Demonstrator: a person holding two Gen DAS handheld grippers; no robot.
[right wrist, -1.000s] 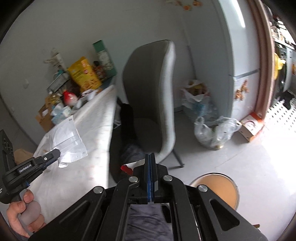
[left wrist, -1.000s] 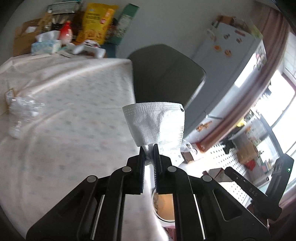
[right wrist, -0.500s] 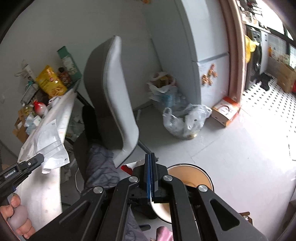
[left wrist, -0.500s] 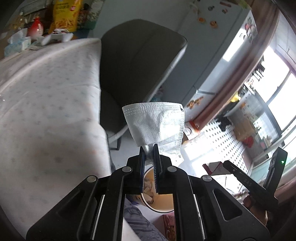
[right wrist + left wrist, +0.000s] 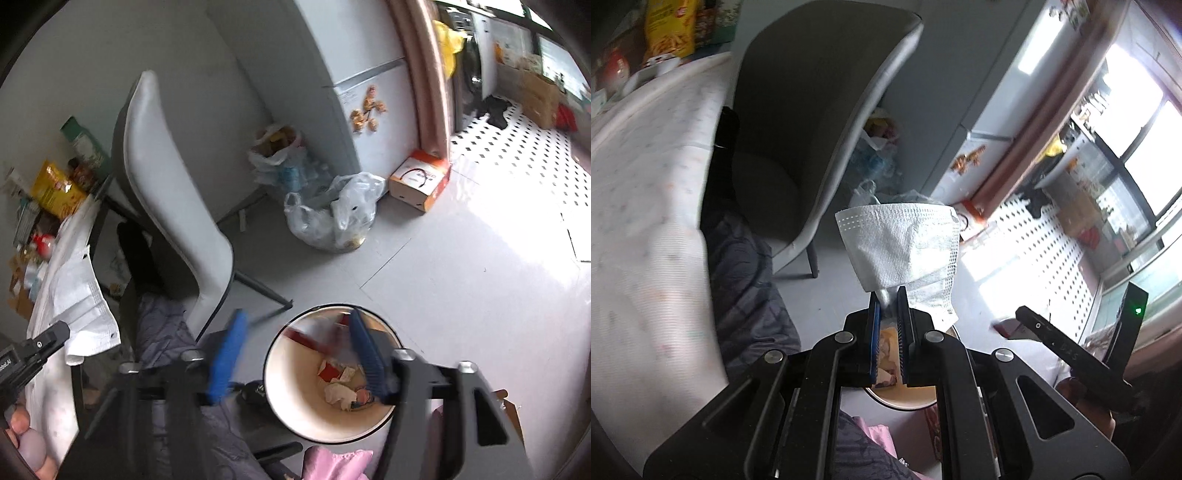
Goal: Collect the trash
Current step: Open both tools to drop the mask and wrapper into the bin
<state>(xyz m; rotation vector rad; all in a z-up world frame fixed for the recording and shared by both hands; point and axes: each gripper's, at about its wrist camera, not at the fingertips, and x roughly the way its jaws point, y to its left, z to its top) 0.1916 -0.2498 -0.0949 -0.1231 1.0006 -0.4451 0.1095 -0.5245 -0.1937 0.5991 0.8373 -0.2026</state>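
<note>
White tissue paper, folded and embossed along its edges, stands pinched in the left tongs (image 5: pixel 887 295), whose blue-lined jaws are closed on its lower corner. The tissue (image 5: pixel 899 245) juts up and forward from the tips, held in the air beside the counter (image 5: pixel 646 221) rather than on it.

Below and just ahead of the right tongs (image 5: pixel 295 354) sits a round cream waste bin (image 5: pixel 280 402) on the grey floor, already holding crumpled scraps and red wrappers (image 5: pixel 340 384). The right jaws are spread wide and grip nothing; a red-and-white shape blurs between them over the bin's mouth (too smeared to say whether it is falling or lying inside).

In the left wrist view the bin's rim (image 5: pixel 905 404) shows directly beneath the left tongs, so the tissue appears close to being over the opening, though not yet let go.

Judging by this, the right hand's load looks delivered, and the left hand's tissue is the piece now waiting to drop. What else remains on the counter cannot be told: only its far end is visible, crowded with a yellow snack bag (image 5: pixel 670 33) and groceries that look like pantry goods, not litter. A grey chair (image 5: pixel 173 206) stands beyond the tongs, with filled plastic bags (image 5: pixel 332 218) by the refrigerator (image 5: pixel 369 74).
</note>
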